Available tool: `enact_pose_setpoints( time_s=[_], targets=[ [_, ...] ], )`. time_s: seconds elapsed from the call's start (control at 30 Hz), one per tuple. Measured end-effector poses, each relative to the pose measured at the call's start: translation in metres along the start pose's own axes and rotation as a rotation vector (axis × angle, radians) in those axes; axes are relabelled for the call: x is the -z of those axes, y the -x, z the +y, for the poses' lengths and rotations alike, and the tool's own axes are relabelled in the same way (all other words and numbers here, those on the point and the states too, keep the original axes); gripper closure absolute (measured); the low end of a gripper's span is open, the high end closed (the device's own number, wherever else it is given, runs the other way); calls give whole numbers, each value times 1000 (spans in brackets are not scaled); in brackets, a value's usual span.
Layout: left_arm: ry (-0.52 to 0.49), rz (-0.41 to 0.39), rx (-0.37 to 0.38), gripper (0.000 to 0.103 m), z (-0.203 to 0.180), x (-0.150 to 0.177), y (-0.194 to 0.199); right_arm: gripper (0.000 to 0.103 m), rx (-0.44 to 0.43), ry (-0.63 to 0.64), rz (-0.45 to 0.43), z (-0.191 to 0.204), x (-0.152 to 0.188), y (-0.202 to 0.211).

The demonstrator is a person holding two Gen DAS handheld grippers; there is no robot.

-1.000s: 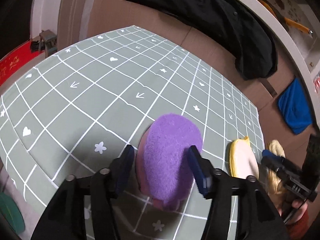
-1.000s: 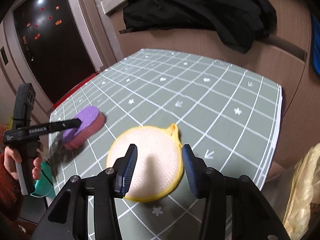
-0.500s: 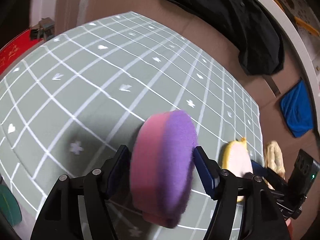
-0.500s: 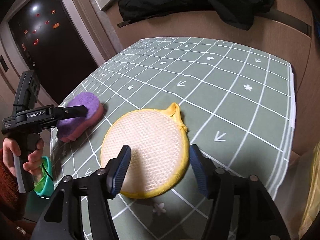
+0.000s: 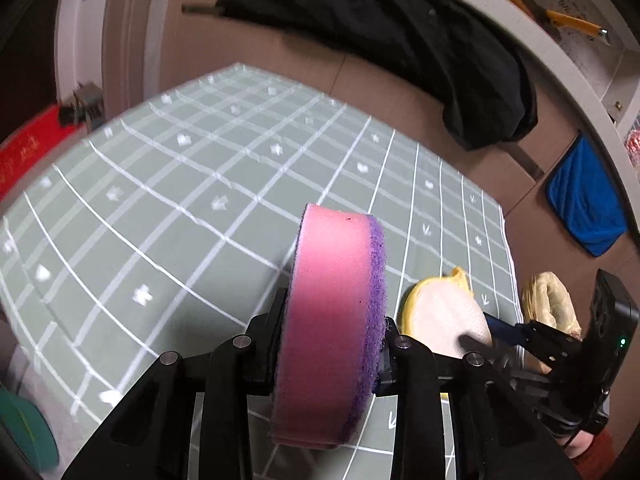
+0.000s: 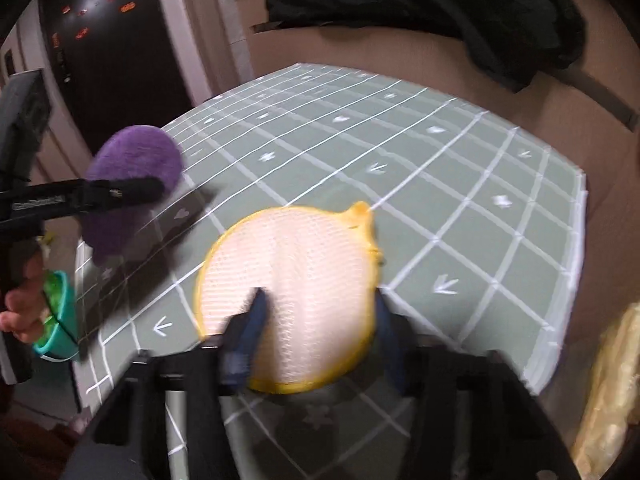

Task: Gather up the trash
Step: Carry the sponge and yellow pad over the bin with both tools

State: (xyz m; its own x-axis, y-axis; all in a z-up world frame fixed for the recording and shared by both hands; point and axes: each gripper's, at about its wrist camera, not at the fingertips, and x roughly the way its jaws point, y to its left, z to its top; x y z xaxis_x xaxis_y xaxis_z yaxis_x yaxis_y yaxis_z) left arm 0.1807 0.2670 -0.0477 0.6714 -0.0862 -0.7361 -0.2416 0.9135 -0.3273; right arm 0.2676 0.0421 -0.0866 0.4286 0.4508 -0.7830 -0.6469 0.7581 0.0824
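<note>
Grey-green tablecloth (image 5: 168, 216) with white grid lines and small printed hearts, arrows and flowers, spread over the table across the centre. Brown panelled wall (image 5: 280, 60) behind, from 11 to 2 o'clock. Black garment (image 5: 400, 40) draped along the ledge at 12 to 1 o'clock. Blue cloth (image 5: 584, 200) hanging at 3 o'clock. Dark door (image 6: 108, 48) with small orange decorations at 10 o'clock in the right wrist view, pale door frame (image 6: 192, 32) beside it. Red mat (image 5: 24, 152) at 9 o'clock.
</note>
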Motion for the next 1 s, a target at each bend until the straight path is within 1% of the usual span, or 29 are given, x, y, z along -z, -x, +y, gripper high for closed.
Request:
enact_pose_setpoints(
  time_s=[0.03, 0.13, 0.17, 0.27, 0.33, 0.47, 0.53, 0.7, 0.8, 0.9, 0.97, 1.0],
  targets=[
    [-16, -20, -4, 70, -3, -1, 6, 88, 18, 4, -11, -2, 0, 5],
    [-29, -45, 11, 70, -7, -3, 17, 91, -6, -14, -65, -7, -1, 27],
    [-27, -48, 24, 70, -9, -4, 20, 91, -2, -13, -80, -6, -1, 34],
    [-42, -68, 40, 70, -16, -4, 26, 92, 37, 3, -149, -7, -4, 60],
    [-64, -99, 41, 70, -26, -5, 32, 92, 67, -2, -182, -12, -7, 73],
    [-115, -158, 56, 70, -55, -10, 41, 92, 121, -23, -248, -26, -12, 93],
    [-144, -184, 59, 70, -68, -13, 45, 92, 130, -41, -276, -32, -14, 102],
    [-211, -246, 86, 70, -117, -27, 52, 92, 169, -61, -364, -47, -17, 131],
    [-250, -283, 117, 70, -152, -32, 55, 92, 213, -86, -438, -64, -15, 161],
    [-300, -309, 173, 70, -198, -33, 57, 92, 268, -130, -505, -88, -5, 197],
    [-334, -317, 217, 70, -233, -31, 55, 92, 312, -153, -533, -103, 4, 217],
    [-346, -318, 236, 70, -246, -30, 55, 92, 350, -171, -549, -114, 12, 232]
  ],
)
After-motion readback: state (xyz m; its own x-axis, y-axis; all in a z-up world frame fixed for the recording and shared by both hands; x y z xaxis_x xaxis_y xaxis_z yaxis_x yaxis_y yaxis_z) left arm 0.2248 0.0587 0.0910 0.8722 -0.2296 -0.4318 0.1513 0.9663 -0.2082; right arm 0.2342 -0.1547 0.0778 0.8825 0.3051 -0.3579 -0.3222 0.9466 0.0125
